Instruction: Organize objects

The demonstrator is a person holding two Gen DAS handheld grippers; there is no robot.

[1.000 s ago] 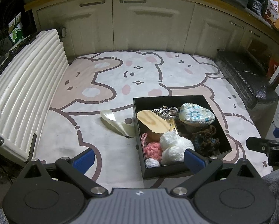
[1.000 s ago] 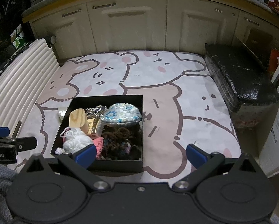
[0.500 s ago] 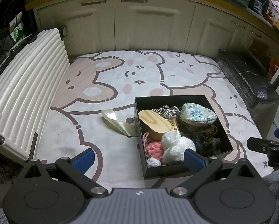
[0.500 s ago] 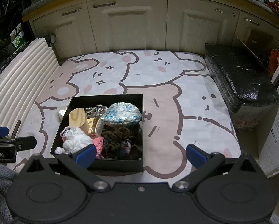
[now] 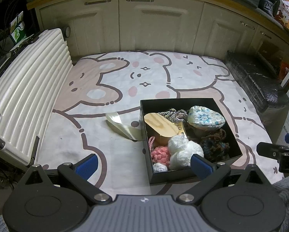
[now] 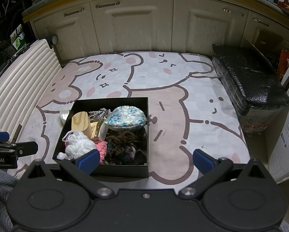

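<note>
On bear-print mat [image 5: 109, 127]: black box [image 5: 187, 175] holds yarn balls, wood piece, floral pouch, grouped for storage. Ribbon [image 5: 123, 127] lies outside, touching box wall. Left gripper [image 5: 143, 164], right gripper [image 6: 146, 159]: fingers wide apart, nothing held, hovering near box.

Bare cartoon-bear mat [image 6: 198, 116] lies right of the crammed black box [image 6: 142, 169]; ribbed white suitcase [image 5: 28, 96] walls off the left.
</note>
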